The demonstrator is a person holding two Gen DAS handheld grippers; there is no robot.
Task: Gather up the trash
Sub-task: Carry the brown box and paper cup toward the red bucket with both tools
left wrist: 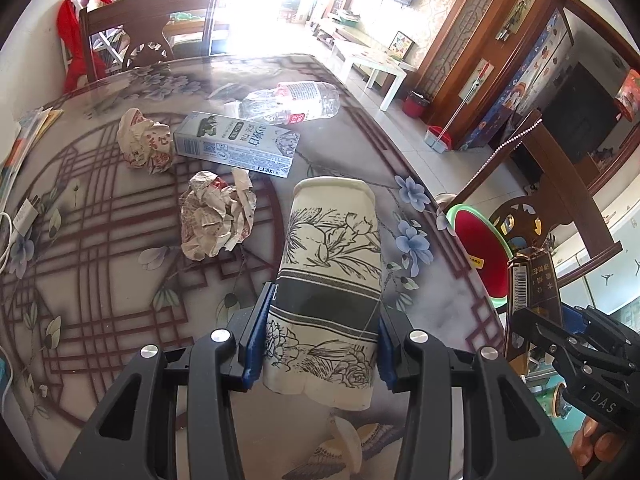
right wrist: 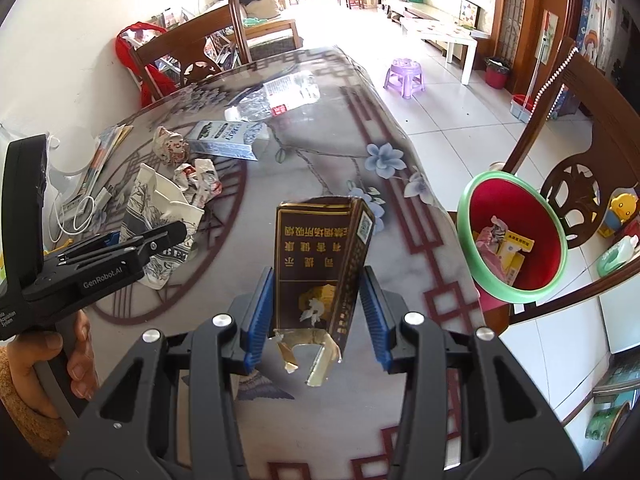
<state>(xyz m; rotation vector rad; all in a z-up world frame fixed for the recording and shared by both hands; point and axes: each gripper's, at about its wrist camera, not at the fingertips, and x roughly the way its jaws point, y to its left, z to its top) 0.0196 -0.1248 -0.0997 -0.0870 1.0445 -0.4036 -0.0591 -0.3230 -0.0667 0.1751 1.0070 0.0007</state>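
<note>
My left gripper (left wrist: 320, 336) is shut on a crushed white paper cup (left wrist: 332, 248) with ink flower drawings, held above the table. My right gripper (right wrist: 318, 312) is shut on a dark brown and gold cigarette box (right wrist: 320, 264), held up over the table's right side. A red bin with a green rim (right wrist: 468, 240) stands tilted off the table's right edge with scraps inside. Farther back on the table lie a milk carton (left wrist: 236, 144), a clear plastic bottle (left wrist: 292, 102) and two crumpled paper balls (left wrist: 144, 140) (left wrist: 216, 216). A hand holds each gripper.
The glass-topped patterned table (left wrist: 100, 280) has magazines (left wrist: 24, 140) and a white charger with cable (left wrist: 24, 216) at its left. Wooden chairs stand at the far end (left wrist: 148, 20) and at the right (right wrist: 576, 184). A purple stool (right wrist: 404, 74) sits on the tiled floor.
</note>
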